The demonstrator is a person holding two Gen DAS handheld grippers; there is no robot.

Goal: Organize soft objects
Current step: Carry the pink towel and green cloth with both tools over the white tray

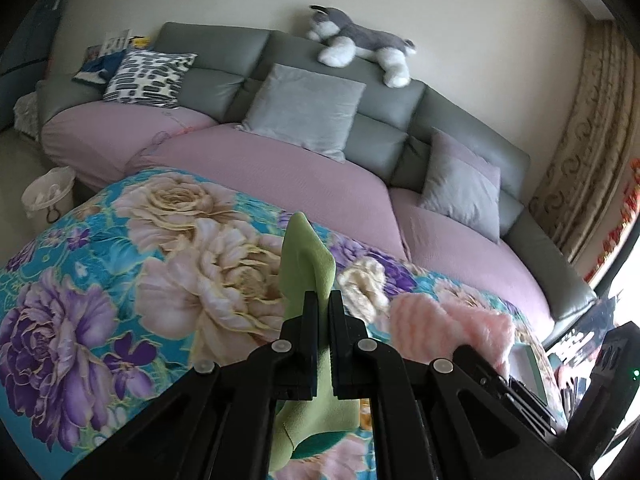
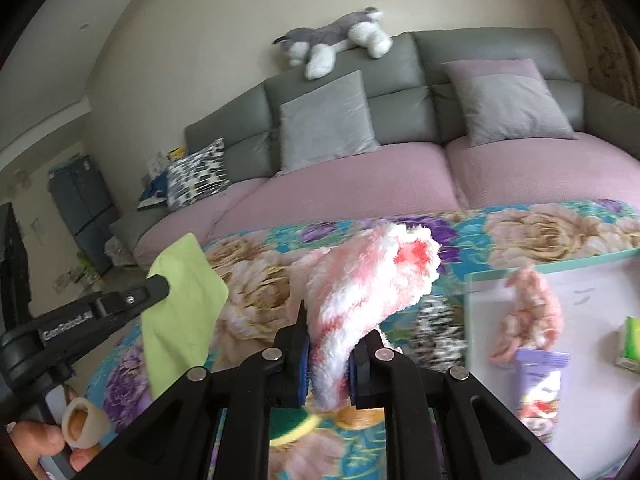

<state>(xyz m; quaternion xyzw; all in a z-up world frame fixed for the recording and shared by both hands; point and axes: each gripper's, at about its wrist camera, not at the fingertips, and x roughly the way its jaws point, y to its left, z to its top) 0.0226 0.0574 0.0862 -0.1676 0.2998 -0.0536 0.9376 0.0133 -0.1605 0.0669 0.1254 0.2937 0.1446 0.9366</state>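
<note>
My left gripper (image 1: 324, 300) is shut on a green cloth (image 1: 306, 256), which stands up between the fingers above the floral blanket (image 1: 120, 280). The green cloth also shows in the right wrist view (image 2: 182, 304), with the left gripper (image 2: 160, 284) on it at the left. My right gripper (image 2: 328, 344) is shut on a fluffy pink-and-white sock (image 2: 368, 280), held above the blanket (image 2: 540, 232). The pink sock shows in the left wrist view (image 1: 452, 320) at lower right.
A white tray (image 2: 592, 288) at right holds a pink knitted item (image 2: 528, 312), a purple packet (image 2: 540, 384) and a green pack (image 2: 632, 336). Behind is a grey sofa (image 1: 380, 136) with pillows (image 1: 308, 108), a husky plush (image 1: 360, 44) and a basket (image 1: 48, 192).
</note>
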